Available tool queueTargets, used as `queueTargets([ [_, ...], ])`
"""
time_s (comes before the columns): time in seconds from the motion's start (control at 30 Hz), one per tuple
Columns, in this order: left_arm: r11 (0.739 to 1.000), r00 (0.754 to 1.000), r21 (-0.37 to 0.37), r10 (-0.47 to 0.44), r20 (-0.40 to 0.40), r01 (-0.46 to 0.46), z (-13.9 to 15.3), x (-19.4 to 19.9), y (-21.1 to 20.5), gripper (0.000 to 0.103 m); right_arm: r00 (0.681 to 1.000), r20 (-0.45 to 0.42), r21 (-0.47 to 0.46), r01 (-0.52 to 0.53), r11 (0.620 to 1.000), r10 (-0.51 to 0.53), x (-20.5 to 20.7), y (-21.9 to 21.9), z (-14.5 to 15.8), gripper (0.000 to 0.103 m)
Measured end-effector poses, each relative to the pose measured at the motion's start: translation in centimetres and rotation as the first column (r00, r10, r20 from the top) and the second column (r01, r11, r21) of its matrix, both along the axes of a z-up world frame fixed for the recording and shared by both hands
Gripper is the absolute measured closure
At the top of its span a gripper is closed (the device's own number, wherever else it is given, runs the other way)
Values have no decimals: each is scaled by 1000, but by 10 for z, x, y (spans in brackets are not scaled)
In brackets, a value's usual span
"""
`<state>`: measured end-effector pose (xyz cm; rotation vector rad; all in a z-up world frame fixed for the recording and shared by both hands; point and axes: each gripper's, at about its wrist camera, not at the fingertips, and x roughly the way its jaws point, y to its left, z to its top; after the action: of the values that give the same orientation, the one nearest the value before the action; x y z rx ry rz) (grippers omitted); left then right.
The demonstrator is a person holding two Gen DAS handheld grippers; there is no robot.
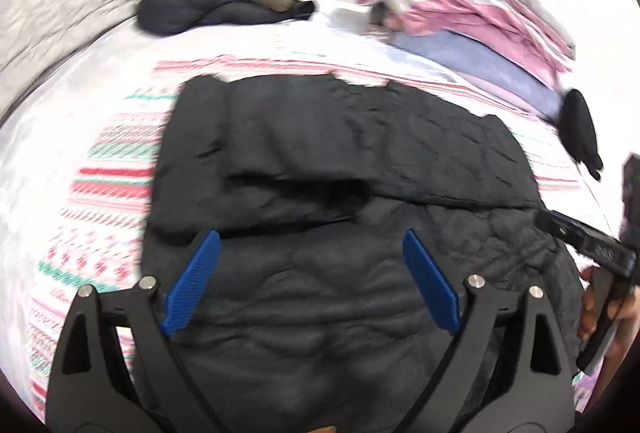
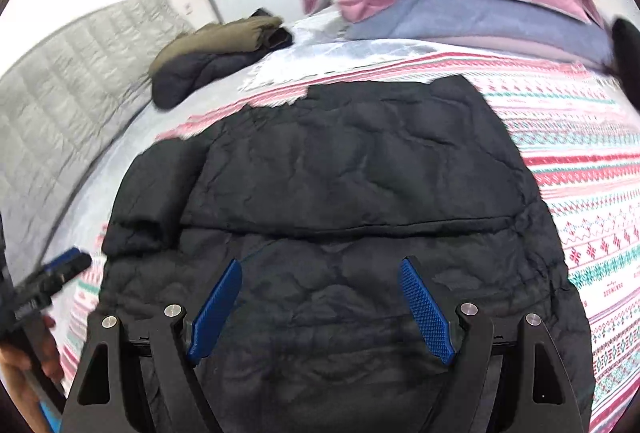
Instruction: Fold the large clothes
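A large black quilted jacket [image 1: 340, 161] lies spread on the patterned bedspread [image 1: 100, 193], with a sleeve folded across its middle. It also fills the right wrist view [image 2: 340, 173]. My left gripper [image 1: 312, 237] is open and empty, hovering over the near part of the jacket. My right gripper [image 2: 320, 265] is open and empty over the same near part. The right gripper shows at the right edge of the left wrist view [image 1: 592, 245]; the left gripper shows at the left edge of the right wrist view [image 2: 52, 273].
A folded olive and navy jacket [image 1: 216, 1] lies at the far side of the bed. A stack of pink, blue and white bedding [image 1: 472, 13] sits at the far right. A small black item [image 1: 580, 129] lies beside it. A quilted headboard [image 2: 60, 81] is on the left.
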<state>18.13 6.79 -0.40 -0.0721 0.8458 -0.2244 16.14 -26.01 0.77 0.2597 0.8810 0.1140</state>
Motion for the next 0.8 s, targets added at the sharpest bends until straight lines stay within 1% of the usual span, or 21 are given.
queueTargets([
  [0.07, 996, 997, 28, 82, -4, -82, -3, 6, 24, 10, 999, -4, -32, -37, 999, 37, 2, 17, 3, 21],
  [0.1, 989, 990, 29, 143, -10, -143, -6, 9, 38, 10, 998, -6, -45, -60, 997, 59, 4, 28, 4, 21],
  [0.13, 984, 984, 21, 175, -19, -174, -8, 11, 46, 10, 997, -8, -52, -77, 996, 77, 7, 37, 6, 21],
  [0.17, 976, 975, -14, 218, -45, -219, -12, 14, 60, 10, 995, -9, -60, -95, 994, 95, 10, 48, 8, 21],
  [0.2, 969, 969, -50, 237, -66, -240, -16, 16, 69, 10, 994, -12, -74, -114, 991, 113, 15, 60, 11, 21],
  [0.27, 960, 962, -96, 256, -95, -265, -24, 17, 85, 10, 988, -5, -120, -155, 981, 156, 25, 88, 18, 21],
  [0.33, 953, 954, -92, 280, -109, -290, -30, 18, 96, 10, 977, 20, -187, -206, 961, 214, 35, 121, 26, 21],
  [0.37, 945, 944, -78, 308, -118, -318, -33, 19, 101, 10, 971, 26, -218, -225, 950, 237, 38, 135, 29, 21],
  [0.43, 935, 933, -79, 336, -130, -347, -38, 18, 106, 10, 955, 20, -291, -276, 916, 294, 46, 172, 32, 21],
  [0.5, 934, 932, -88, 332, -142, -346, -42, 18, 109, 10, 938, 4, -335, -326, 884, 347, 55, 203, 29, 21],
  [0.6, 938, 933, -48, 333, -139, -342, -43, 16, 109, 10, 918, -10, -435, -362, 825, 397, 69, 247, 17, 22],
  [0.67, 938, 931, -32, 337, -139, -344, -44, 17, 112, 10, 911, -17, -485, -368, 793, 412, 76, 262, 7, 22],
  [0.7, 938, 931, -38, 337, -142, -345, -45, 17, 115, 10, 904, -31, -514, -380, 769, 426, 81, 270, -1, 22],
  [0.77, 937, 931, -67, 331, -156, -344, -46, 17, 119, 10, 902, -49, -560, -381, 736, 429, 89, 279, -14, 22],
  [0.8, 935, 930, -73, 332, -157, -347, -46, 17, 121, 10, 903, -53, -596, -371, 713, 426, 94, 283, -22, 25],
])
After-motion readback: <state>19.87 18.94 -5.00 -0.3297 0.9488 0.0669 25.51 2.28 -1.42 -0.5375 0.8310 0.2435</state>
